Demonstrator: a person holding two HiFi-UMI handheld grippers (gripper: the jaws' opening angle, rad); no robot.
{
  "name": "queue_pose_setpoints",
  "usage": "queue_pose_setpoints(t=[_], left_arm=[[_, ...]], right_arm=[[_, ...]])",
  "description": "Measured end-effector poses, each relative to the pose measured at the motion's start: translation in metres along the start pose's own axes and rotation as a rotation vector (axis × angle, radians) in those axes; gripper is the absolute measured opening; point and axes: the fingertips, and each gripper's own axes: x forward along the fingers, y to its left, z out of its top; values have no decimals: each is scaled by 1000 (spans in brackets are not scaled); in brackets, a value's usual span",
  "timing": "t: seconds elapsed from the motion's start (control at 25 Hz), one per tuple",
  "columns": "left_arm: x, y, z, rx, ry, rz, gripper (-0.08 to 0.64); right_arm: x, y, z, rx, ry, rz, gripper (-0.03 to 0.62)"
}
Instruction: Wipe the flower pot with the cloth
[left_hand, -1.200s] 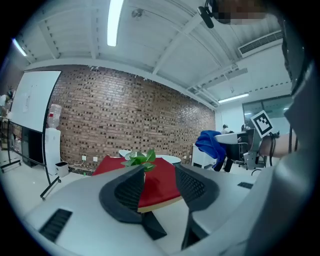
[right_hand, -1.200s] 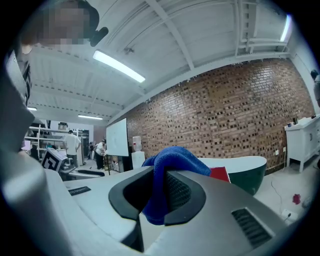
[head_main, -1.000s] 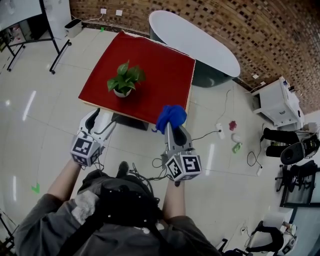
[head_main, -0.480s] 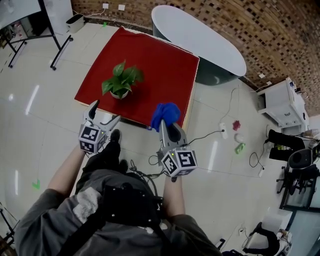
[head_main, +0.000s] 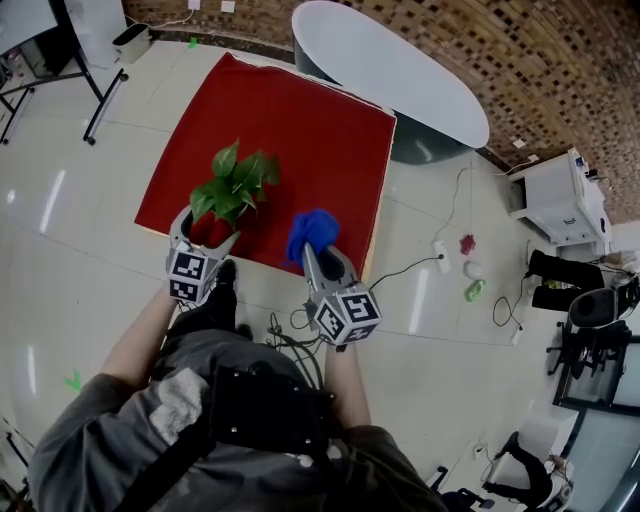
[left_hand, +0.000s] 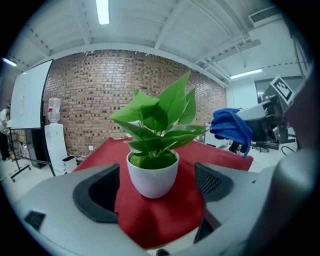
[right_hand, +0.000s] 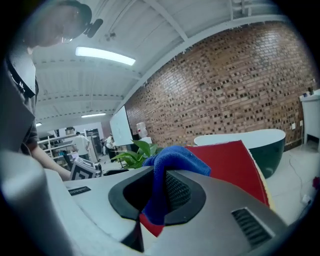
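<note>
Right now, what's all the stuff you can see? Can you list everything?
red table: one, red, in the middle
flower pot: one, white, green plant in it, on the red table
cloth: one, blue, pinched in the right gripper
oval table: one, white, beyond the red table
cabinet: one, white, on the floor at right
left gripper: one, grey, open, pointed at the flower pot
right gripper: one, grey, shut on the cloth

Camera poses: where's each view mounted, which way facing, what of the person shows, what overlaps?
Head view: on the head, steeply down at red table; forearms, left gripper, right gripper show.
Left gripper view: on left gripper, facing flower pot ahead of open fingers.
Right gripper view: on right gripper, along fingers shut on cloth.
All share: plant, cloth, red table.
</note>
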Motion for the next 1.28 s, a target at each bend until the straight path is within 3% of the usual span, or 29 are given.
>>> queue_pose_setpoints(t=[0.4, 0.8, 1.08, 1.28], left_arm=[[61, 23, 2, 61, 5, -84, 468], [78, 30, 7, 132, -25, -178, 471], [84, 39, 11, 138, -43, -276, 469], [88, 35, 17, 162, -40, -373, 471]], right_arm=[[115, -14, -50, 151, 173, 147, 57], [181, 5, -60, 220, 233, 285, 57], [206, 0, -70, 264, 278, 288, 57], [216, -14, -79, 203, 357, 248, 55]])
